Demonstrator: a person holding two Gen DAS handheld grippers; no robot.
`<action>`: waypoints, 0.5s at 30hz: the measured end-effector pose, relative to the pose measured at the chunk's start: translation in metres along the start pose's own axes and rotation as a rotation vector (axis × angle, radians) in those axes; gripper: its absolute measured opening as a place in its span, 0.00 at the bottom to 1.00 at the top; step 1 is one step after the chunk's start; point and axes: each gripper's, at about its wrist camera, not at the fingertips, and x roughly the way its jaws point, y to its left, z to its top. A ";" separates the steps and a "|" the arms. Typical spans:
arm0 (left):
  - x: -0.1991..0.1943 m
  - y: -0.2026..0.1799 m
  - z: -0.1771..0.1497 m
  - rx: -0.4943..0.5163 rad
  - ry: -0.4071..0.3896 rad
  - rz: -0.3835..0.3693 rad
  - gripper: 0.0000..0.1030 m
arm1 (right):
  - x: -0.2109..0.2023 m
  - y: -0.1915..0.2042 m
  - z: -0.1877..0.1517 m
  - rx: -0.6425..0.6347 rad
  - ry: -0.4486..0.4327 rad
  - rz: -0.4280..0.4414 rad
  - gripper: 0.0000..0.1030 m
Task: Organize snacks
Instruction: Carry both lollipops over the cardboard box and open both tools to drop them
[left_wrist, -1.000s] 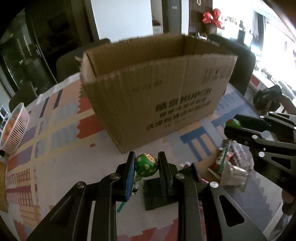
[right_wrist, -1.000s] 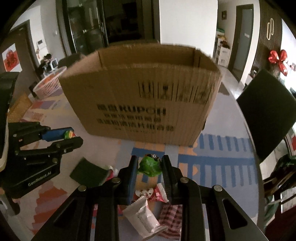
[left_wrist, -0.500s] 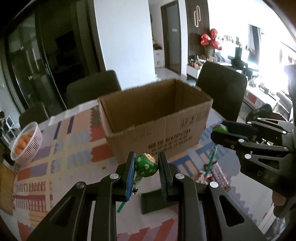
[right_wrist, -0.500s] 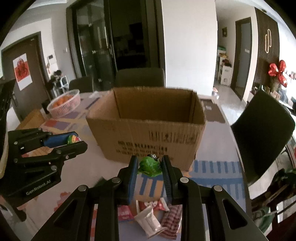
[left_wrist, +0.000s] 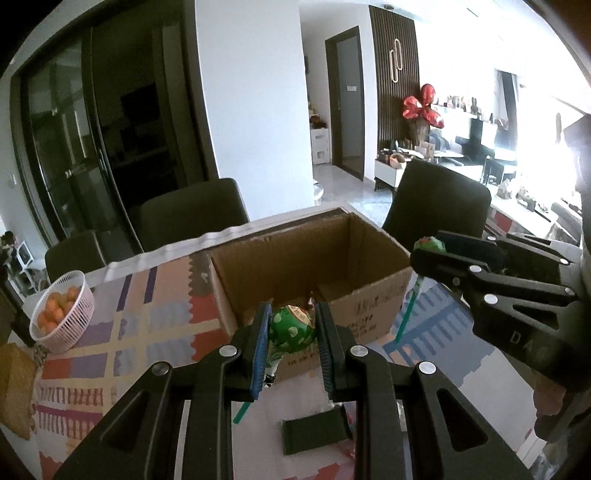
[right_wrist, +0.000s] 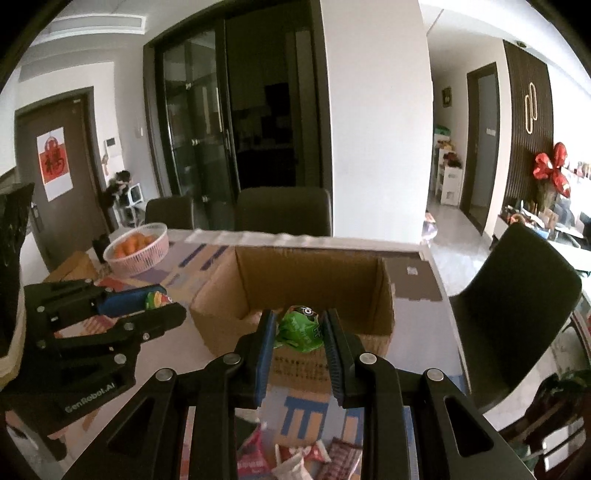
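Lollipops in both grips. Left hand-held gripper (left_wrist: 291, 328) clamped narrow on a green lollipop (left_wrist: 291, 330) with white hearts, teal stick slanting down below the pads; seen from the left wrist just in front of the near wall of the open cardboard box (left_wrist: 314, 273). Right hand-held gripper (right_wrist: 300, 332) pinched narrow on a second green-wrapped lollipop (right_wrist: 300, 330) (wrapper crumpled, dark eye-like mark on top), likewise at the box's near wall.

From the left wrist only: dark green flat packet (left_wrist: 314, 432) lying on the patterned surface (left_wrist: 147, 332) towards its near edge, and the right tool's lollipop stick hanging down beside the box's right corner. From the right wrist only: heap of red-and-white snack packets (right_wrist: 295, 454) at the near edge below the jaws, plus a flat cardboard sheet (right_wrist: 413, 280) at the far right corner. Shared by both: pink basket of oranges (right_wrist: 136, 249) near the far left corner, well apart from the box, and dark chairs behind.
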 end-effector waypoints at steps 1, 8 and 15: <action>0.001 0.001 0.001 -0.001 -0.001 -0.001 0.24 | 0.000 0.000 0.004 -0.001 -0.008 -0.005 0.27; 0.009 0.009 0.019 -0.023 -0.003 -0.004 0.24 | 0.008 -0.002 0.025 -0.014 -0.032 -0.024 0.27; 0.024 0.010 0.034 0.012 0.012 0.003 0.24 | 0.029 -0.007 0.040 -0.037 -0.008 -0.029 0.27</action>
